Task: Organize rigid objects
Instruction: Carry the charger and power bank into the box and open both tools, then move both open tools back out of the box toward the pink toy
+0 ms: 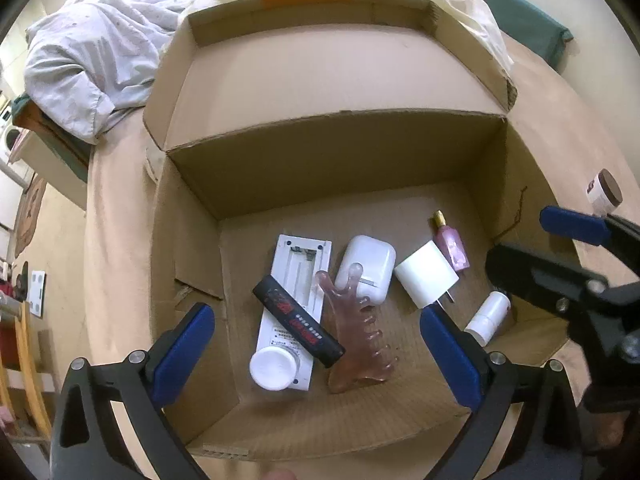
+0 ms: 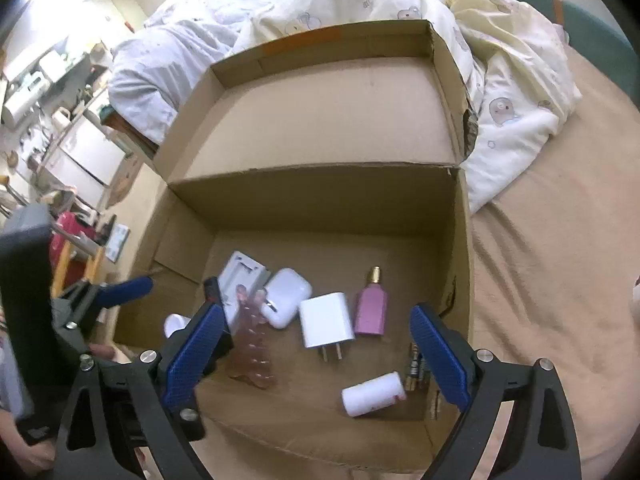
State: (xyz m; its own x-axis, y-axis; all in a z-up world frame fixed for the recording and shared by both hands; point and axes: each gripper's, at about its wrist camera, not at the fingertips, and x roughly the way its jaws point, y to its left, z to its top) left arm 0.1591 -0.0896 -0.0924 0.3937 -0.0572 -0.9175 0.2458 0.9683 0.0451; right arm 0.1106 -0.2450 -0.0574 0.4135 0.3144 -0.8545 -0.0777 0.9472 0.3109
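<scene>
Rigid objects, among them a white charger (image 2: 326,319), pink bottle (image 2: 372,309) and comb (image 1: 354,330), lie inside the cardboard box (image 1: 336,160) on the bed (image 2: 560,264). Left tongs (image 1: 316,354) and right tongs (image 2: 316,354) both stand apart, holding nothing.

Honestly not much to read here. The black bar (image 1: 298,322) lying across the white tray (image 1: 294,312) in the cardboard box (image 1: 336,160) has red lettering and a line of small white characters, but it's too small and skewed to make out. The tray has some tiny printed lines near its lower end, also unreadable. The jar (image 1: 606,192) outside the box has a label, equally illegible.
</scene>
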